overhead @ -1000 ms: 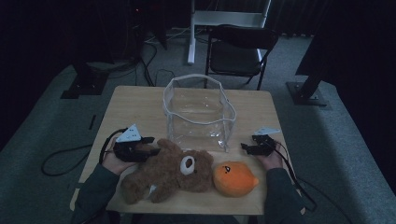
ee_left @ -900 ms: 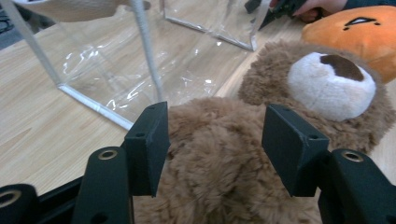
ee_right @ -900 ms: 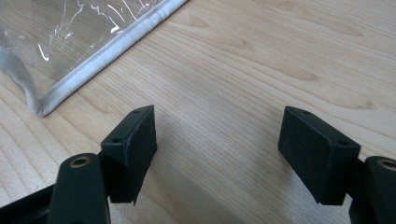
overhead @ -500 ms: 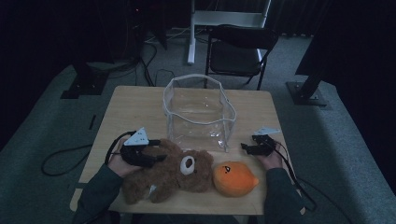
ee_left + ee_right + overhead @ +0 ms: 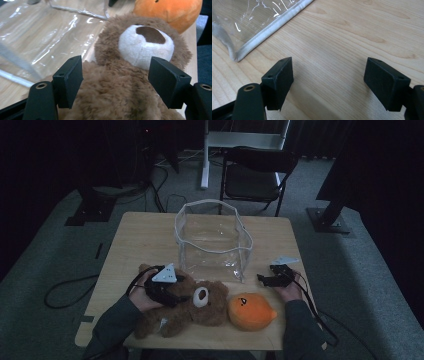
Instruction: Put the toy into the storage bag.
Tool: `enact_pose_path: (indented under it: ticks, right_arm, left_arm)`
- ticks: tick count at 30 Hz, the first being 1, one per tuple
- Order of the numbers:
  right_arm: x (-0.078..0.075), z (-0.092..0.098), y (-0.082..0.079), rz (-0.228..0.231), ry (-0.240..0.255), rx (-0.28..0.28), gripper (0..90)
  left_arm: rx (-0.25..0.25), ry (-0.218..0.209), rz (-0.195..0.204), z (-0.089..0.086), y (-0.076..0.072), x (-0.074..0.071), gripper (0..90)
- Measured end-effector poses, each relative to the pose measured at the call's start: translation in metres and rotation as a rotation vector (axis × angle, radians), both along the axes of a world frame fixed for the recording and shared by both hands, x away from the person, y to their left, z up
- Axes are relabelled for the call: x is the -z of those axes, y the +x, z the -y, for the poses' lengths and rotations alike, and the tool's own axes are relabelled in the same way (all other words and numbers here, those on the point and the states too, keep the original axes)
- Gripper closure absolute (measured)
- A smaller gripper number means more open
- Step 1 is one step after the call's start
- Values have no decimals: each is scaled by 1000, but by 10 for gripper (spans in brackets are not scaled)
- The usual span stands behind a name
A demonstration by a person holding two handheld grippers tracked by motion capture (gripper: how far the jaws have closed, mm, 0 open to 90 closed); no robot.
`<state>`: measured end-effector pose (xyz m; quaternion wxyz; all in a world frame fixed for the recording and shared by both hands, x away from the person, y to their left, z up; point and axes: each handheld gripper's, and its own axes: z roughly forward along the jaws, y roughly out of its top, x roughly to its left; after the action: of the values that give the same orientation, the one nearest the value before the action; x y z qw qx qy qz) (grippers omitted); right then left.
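Left gripper view: left hand-held gripper level, jaws just opening wide astride teddy bear, ungripped.

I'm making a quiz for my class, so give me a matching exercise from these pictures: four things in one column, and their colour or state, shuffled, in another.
Things:
1. teddy bear
2. round plush toy
3. bag
4. right tool

Colour or state:
A. clear plastic, standing open on the table
B. orange, lying near the table's front edge
C. open over bare wood
D. brown, lying between the left tool's open jaws

Pairs: 1-D, 2-B, 3-A, 4-C
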<state>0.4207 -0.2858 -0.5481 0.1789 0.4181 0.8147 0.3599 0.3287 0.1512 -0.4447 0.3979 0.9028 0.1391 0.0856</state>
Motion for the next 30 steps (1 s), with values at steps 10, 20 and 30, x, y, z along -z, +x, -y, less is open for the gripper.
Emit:
enact_pose_path:
  ticks: [10, 20, 30]
  right_arm:
    - [-30, -7, -14, 15, 36, -77, 306]
    - [-32, -9, -14, 11, 16, -67, 247]
    - [-29, -8, -13, -4, 18, -62, 246]
  left_arm:
    - [84, 109, 1, 17, -1, 15, 275]
    - [112, 135, -74, 20, 14, 30, 201]
    - [153, 274, -74, 39, 19, 34, 107]
